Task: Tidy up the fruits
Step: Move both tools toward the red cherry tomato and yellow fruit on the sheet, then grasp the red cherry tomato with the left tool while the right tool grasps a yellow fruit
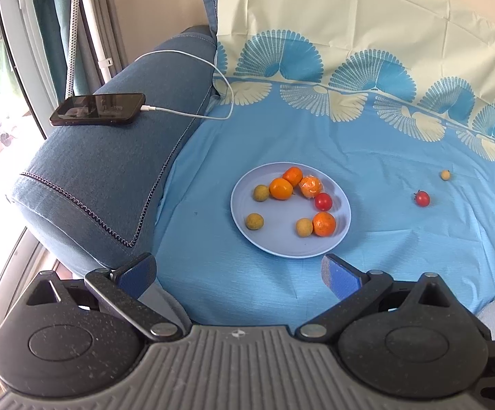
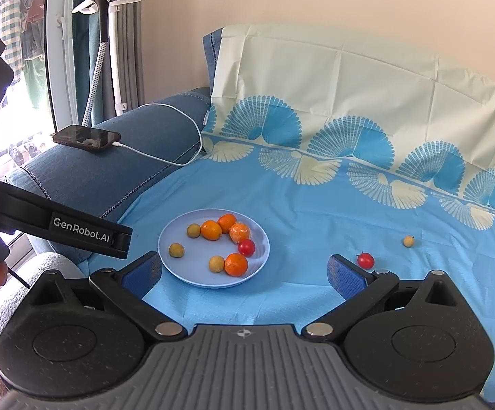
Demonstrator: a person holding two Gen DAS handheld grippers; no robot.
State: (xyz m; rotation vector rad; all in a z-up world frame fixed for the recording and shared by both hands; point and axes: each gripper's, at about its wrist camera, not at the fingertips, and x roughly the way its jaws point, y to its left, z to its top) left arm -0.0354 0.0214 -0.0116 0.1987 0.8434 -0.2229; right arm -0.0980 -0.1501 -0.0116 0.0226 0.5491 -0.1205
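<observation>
**Plate nearly full, two fruits off it**

While both of your grippers hang short of the plate (image 1: 341, 220), neither has hold of anything. Your left gripper (image 1: 240, 271) has its jaws spread wide with only blue cloth between them, and your right gripper (image 2: 245, 270) is just as wide, empty too.

On the plate you have eight fruits: four orange citrus (image 1: 281, 188), one of which looks peeled or wrapped, though the view is too soft to say which; three small yellow-green fruits (image 1: 254, 221); and one red tomato (image 1: 323, 201) touching the citrus at the plate's right side.

Off the plate, to its right on the sofa cover (image 1: 367, 157), lies a second red tomato (image 2: 365, 260), just beyond your right gripper's right finger. Farther right of the plate sits a small yellow fruit (image 2: 408, 241), apart from the tomato.

Left of the plate, a phone (image 1: 98, 109) rests on the sofa arm (image 1: 111, 171) with a white cable (image 1: 193, 114) plugged in.
</observation>
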